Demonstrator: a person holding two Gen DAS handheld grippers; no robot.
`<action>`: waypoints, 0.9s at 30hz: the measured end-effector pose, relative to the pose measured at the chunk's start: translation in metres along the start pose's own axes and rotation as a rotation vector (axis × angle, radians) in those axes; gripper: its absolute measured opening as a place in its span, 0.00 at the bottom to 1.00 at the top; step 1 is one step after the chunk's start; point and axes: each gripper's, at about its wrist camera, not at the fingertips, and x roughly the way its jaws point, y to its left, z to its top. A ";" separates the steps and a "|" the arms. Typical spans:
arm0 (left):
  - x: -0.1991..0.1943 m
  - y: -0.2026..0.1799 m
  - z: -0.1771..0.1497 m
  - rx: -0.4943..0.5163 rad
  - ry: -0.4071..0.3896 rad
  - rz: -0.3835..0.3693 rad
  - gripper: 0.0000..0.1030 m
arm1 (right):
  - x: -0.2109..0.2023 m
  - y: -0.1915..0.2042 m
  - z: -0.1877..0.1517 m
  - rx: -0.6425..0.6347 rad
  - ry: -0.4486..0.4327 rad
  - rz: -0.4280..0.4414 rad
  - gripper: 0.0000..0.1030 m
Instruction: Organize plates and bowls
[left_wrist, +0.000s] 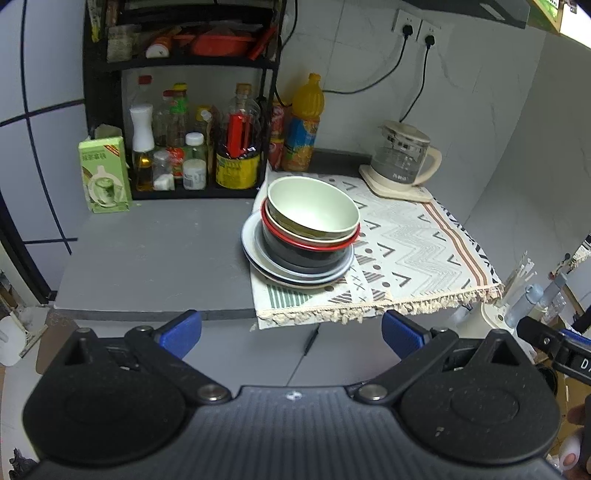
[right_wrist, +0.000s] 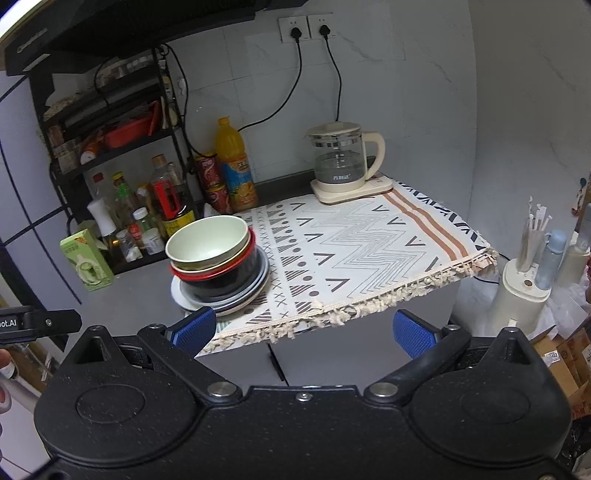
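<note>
Little writing can be read: the green carton (left_wrist: 105, 175) at the left of the bench (left_wrist: 155, 258) carries Chinese characters too small to make out, the orange juice bottle (left_wrist: 304, 122) has a blue and orange label with fruit on it, the glass kettle (right_wrist: 341, 155) has a short blurred mark on its lower band, and the black bar at the left edge of the right wrist view shows the letters "ot.AI". The left hand-held gripper (left_wrist: 291, 334) is spread wide, its blue fingers (left_wrist: 183, 330) well apart, holding nothing and touching nothing; it hangs in front of the bench edge, short of the crockery. The right hand-held gripper (right_wrist: 304, 328) is likewise wide open and empty, with its left blue finger (right_wrist: 194, 330) seen just in front of the stack's lower rim, though I cannot tell if it touches. The stack of plates and bowls (left_wrist: 306, 236) sits on the left end of the patterned cloth (left_wrist: 413, 254), partly overhanging onto the bare grey bench: a pale green bowl (left_wrist: 314, 208) on top, tilted, nested in a red-rimmed bowl (left_wrist: 310, 242), then a dark bowl (left_wrist: 306, 256), all on blue-grey and white plates (left_wrist: 295, 273). Behind the stack a black rack (left_wrist: 181, 66) holds sauce bottles, and the kettle stands on its cream base at the far end of the cloth.
</note>
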 end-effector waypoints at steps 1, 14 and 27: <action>-0.002 0.001 -0.001 0.001 -0.004 0.006 1.00 | -0.002 0.001 -0.001 -0.005 -0.003 0.002 1.00; -0.016 0.010 -0.010 -0.001 0.001 0.011 1.00 | -0.008 0.008 -0.003 -0.038 -0.013 0.012 1.00; -0.015 0.009 -0.011 0.002 0.009 0.011 1.00 | -0.008 0.009 -0.004 -0.044 -0.015 0.009 1.00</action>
